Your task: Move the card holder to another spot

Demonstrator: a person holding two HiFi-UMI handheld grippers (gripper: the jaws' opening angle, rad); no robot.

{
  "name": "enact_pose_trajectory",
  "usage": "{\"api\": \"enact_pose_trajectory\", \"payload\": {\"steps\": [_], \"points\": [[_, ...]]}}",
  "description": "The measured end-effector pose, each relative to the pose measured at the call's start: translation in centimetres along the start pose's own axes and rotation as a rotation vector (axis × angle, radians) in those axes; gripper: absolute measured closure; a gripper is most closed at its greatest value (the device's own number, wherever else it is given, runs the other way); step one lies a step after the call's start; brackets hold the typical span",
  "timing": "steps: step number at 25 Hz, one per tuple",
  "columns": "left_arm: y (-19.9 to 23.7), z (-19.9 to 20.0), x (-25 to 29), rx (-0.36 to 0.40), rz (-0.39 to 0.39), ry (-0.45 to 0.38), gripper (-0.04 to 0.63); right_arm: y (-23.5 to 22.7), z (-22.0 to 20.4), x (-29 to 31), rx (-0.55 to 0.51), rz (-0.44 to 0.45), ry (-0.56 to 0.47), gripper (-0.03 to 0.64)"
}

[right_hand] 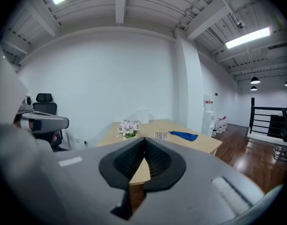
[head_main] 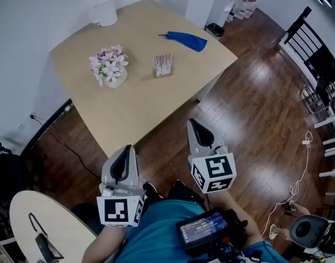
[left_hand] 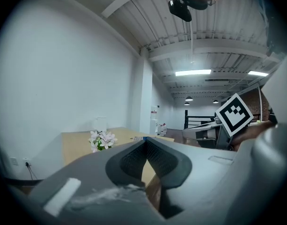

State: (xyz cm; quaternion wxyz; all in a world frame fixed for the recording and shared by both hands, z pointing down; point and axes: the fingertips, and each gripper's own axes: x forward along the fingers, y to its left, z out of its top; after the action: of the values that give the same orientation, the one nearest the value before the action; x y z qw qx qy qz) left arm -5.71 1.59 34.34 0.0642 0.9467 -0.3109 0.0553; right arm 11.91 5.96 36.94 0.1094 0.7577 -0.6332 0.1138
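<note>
Closed jaws hover well short of card holder point(head_main: 163, 65).

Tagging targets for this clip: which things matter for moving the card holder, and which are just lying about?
Job: card holder; table it sits on; left hand-held gripper and right hand-held gripper, both shut and empty.
Lying about: pot of flowers; blue cloth; white jug.
</note>
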Motion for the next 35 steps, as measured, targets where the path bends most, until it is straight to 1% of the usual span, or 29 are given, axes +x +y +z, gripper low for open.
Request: {"api": "enact_pose_trajectory", "payload": {"steps": [4,7,11,16,20,25,28,31,35], "points": [[-2.7,-0.3,-0.7,0.014,0.024,0.005,0.581,-0.5,-0.2,-2.0,0.001,0.044,-0.016,0.624],[-5.1,-1.1,-0.6,0.007,0.044,0.038,0.581,-1.7,-1.2,-3.1,0.033,0.083,-0.016,0.624],[-8.4,-2.4,-0.9,0.017,0.079,0.077,0.581,-3.5,-3.0,-5.5,0.065,0.122,0.004,0.624],[-12.2,-3.6,-0.6,0.021,0.103,0.107,0.581,-5.3,-4.7,-7.7,0.058,0.173,0.015,0.624],[-13.0,-3.8,-0.8,0.037,0.108,0.116,0.581,-5.3,-5.7,-8.8,0.059,0.188,0.036,0.624],[-12.9,-3.4,-2.0,0.057,0.104,0.094,0.581,-4.3,-5.2,-11.0,0.033,0.184,0.027,0.624],[-13.1,-3.7,-3.3,0.051,0.089,0.092,0.581,-3.4,-5.7,-12.5,0.050,0.165,0.036,0.624],[-13.5,-4.6,-4.4,0.046,0.056,0.102,0.581,-2.1,-6.7,-13.5,0.078,0.156,0.060,0.624],[-14.0,-5.1,-5.5,0.066,-0.001,0.109,0.581,-1.0,-7.5,-14.4,0.098,0.130,0.076,0.624]]}}
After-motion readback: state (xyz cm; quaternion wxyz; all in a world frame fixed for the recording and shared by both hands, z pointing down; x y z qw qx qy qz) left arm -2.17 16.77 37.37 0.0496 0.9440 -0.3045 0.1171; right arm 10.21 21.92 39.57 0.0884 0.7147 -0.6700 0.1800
